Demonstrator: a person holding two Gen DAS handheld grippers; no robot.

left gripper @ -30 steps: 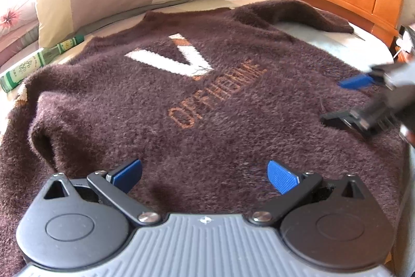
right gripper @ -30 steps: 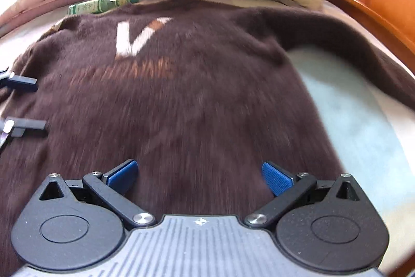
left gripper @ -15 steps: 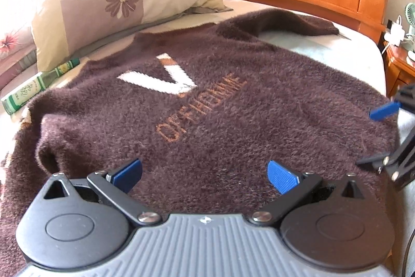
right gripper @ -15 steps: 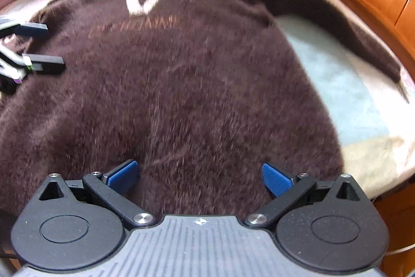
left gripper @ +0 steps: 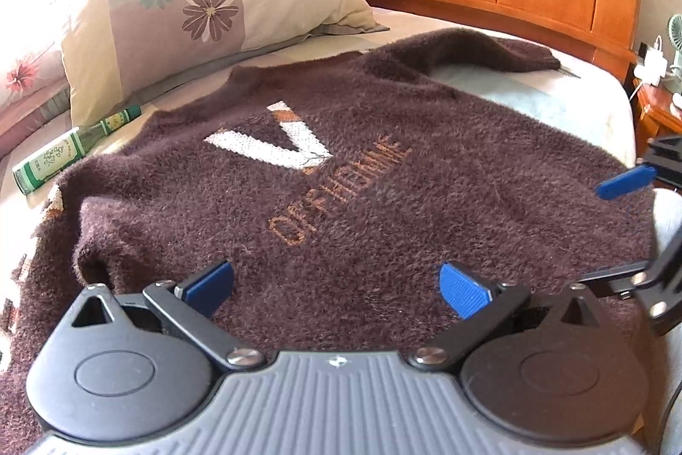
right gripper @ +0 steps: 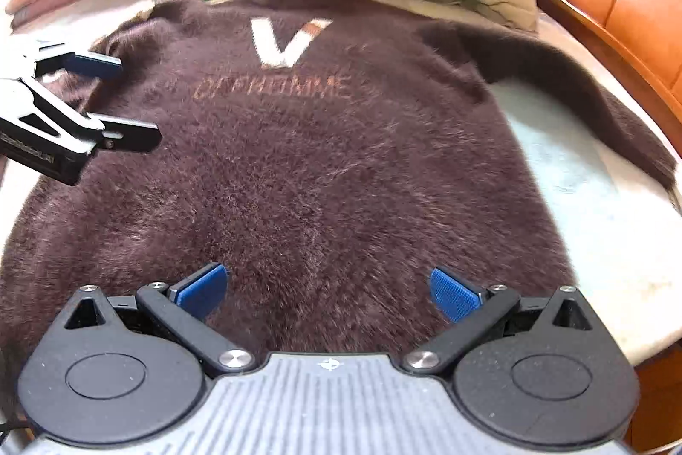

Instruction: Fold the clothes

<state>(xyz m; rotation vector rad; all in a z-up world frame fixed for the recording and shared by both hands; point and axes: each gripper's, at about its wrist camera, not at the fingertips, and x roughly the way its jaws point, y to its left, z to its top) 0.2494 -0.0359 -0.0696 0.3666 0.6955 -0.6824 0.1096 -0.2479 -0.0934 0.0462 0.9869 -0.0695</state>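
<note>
Sunlit bed [left gripper: 533, 101], wooden headboard behind. The brown sweater [left gripper: 383, 207] lies flat, collar towards the pillow, hem nearest us. Left gripper [left gripper: 336, 286] gapes empty over the hem's left; right gripper [right gripper: 326, 288], also spread, hangs nearer the right. Hem itself hidden below both tools.

Left gripper [left gripper: 334, 284], right gripper [right gripper: 328, 284]: black linkages, blue ribbed fingers [left gripper: 462, 289], silver screws, grey ridged housing.
</note>
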